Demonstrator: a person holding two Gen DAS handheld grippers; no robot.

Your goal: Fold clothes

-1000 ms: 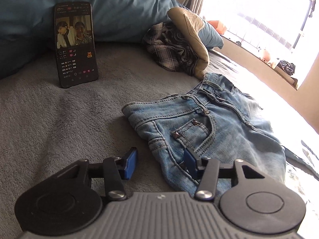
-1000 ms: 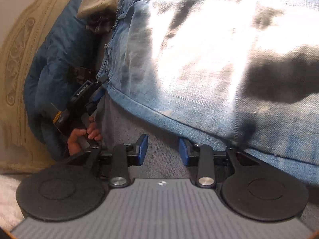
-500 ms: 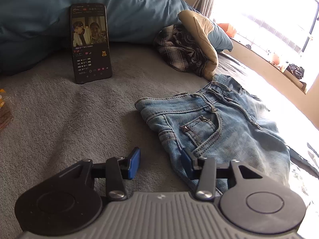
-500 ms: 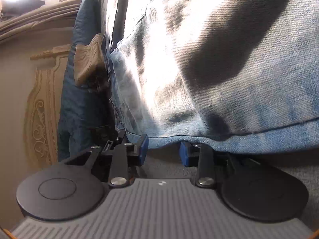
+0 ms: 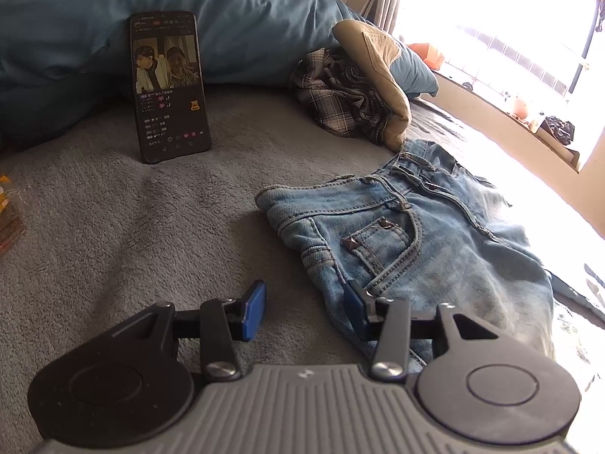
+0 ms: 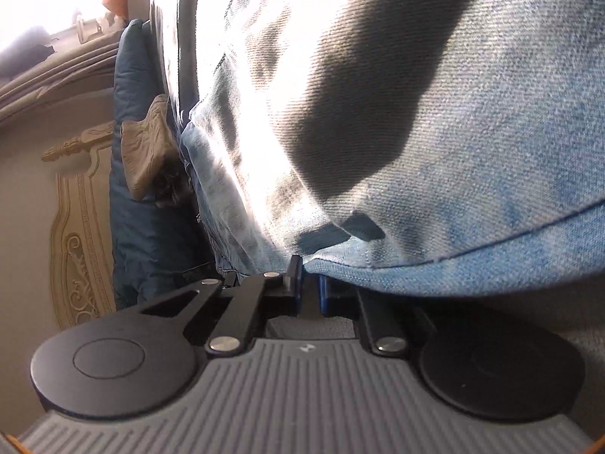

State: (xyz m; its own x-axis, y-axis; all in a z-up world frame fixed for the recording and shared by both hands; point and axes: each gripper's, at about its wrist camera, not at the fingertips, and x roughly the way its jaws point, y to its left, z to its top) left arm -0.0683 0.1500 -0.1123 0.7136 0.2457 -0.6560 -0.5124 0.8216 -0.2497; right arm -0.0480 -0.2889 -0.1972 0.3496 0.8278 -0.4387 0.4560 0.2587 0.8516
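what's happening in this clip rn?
A person is folding jeans on a grey blanket, one claw in each hand. The right claw is closing on the edge of the jeans. The left claw hangs open at the waist end, its right pad over the denim, gripping nothing. A phone leans against a blue pillow.
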